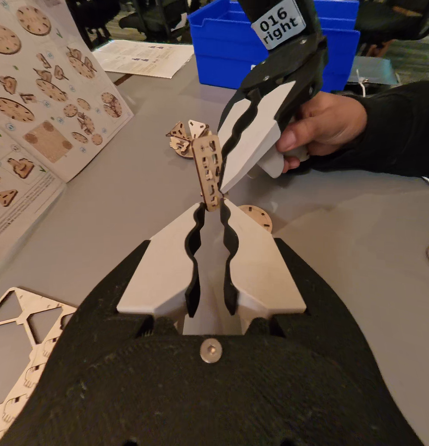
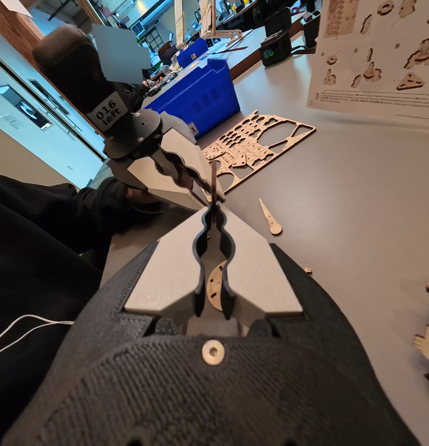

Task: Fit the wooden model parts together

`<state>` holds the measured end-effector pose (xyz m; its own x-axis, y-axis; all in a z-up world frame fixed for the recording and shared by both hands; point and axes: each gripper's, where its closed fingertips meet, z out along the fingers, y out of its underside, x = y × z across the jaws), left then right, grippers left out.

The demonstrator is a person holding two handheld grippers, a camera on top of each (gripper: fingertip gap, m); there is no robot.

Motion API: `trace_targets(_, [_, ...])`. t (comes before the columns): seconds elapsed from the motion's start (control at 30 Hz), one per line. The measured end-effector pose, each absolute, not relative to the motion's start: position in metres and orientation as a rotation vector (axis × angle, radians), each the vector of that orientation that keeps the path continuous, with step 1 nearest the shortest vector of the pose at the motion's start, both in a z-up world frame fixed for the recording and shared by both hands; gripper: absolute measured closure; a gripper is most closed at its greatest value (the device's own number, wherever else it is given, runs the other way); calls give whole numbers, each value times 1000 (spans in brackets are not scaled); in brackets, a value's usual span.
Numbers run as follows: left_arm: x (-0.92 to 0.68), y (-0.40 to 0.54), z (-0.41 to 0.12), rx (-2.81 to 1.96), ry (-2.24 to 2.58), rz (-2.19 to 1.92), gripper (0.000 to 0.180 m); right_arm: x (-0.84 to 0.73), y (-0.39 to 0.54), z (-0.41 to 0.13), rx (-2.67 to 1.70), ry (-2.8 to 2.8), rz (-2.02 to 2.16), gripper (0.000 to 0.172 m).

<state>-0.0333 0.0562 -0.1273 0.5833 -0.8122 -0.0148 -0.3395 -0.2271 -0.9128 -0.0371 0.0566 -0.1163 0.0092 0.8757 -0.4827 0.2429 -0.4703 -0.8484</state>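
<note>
A small wooden strip (image 1: 207, 166) with several cut-outs stands upright above the grey table (image 1: 112, 217). My left gripper (image 1: 212, 206) is shut on its lower end, with a pad against each long edge. My right gripper (image 1: 220, 190) comes down from the upper right, held by a hand (image 1: 322, 125), and pinches the strip's right edge. In the right wrist view the strip (image 2: 213, 178) shows edge-on as a thin dark line. There my right gripper (image 2: 213, 208) is shut on its faces. My left gripper (image 2: 212, 199) reaches in from the upper left.
A blue bin (image 1: 223, 48) stands at the back. An instruction sheet (image 1: 40, 96) stands propped at the left. A punched-out wooden sheet (image 2: 257, 144) lies on the table. A slotted wooden disc (image 1: 259, 217), a small assembled wooden piece (image 1: 184, 142) and a pointed wooden tool (image 2: 271, 219) lie near the grippers. My left and right fingertips are right by each other. It is some 8 centimeters from my left tips to the slotted wooden disc (image 1: 259, 217).
</note>
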Motion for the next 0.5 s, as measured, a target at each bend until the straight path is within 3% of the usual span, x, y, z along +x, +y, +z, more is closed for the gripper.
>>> trace_targets(0.5, [-37,57,-130,-1845,970,-530,170,-40,57,-121,-1733,-1189,1389,171])
